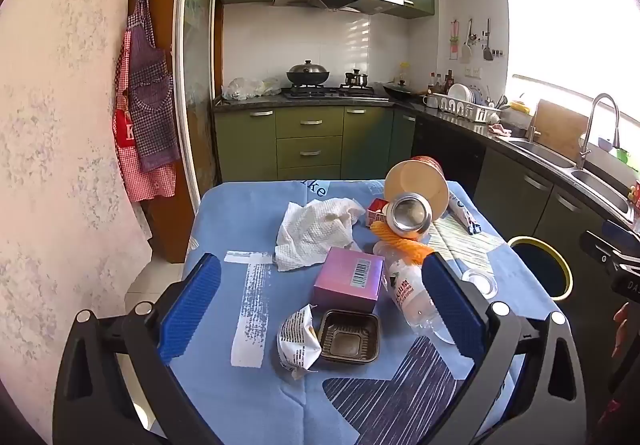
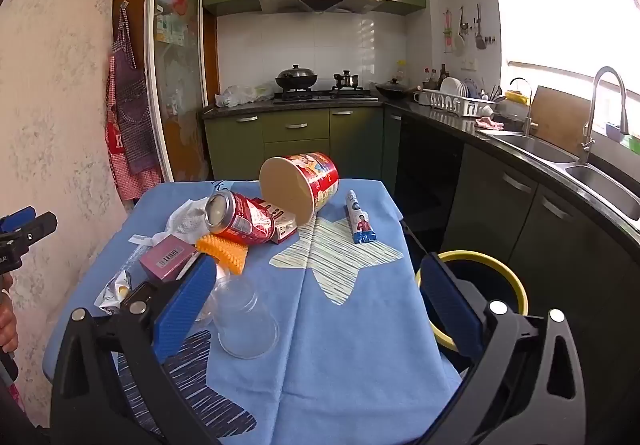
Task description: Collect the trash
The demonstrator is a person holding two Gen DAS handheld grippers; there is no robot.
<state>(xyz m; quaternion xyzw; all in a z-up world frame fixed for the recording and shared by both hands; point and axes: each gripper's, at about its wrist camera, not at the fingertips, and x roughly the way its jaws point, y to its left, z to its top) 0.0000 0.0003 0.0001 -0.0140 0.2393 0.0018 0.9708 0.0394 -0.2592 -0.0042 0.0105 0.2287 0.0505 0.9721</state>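
Both grippers hovered above the littered desk with fingers spread wide and nothing between them.

The left gripper (image 1: 320,305) faced a purple box (image 1: 347,279), with a brown plastic tray (image 1: 349,337) at 6 o'clock of it, a crumpled wrapper (image 1: 297,341) at 7 o'clock and a paper towel (image 1: 316,231) at 11 o'clock. A plastic bottle (image 1: 412,293) lay just beside the box at 3 o'clock. The right gripper (image 2: 320,305) stood over the blue cloth of the desk (image 2: 360,345); a clear plastic cup (image 2: 244,321) lay on its side by the left finger. A red can (image 2: 240,221) rested against a tipped noodle cup (image 2: 298,183) at 12 o'clock, an orange sponge (image 2: 226,251) under the can, a tube (image 2: 360,219) at 1 o'clock. The yellow-rimmed bin (image 2: 504,277) stood beside the desk at 3 o'clock.
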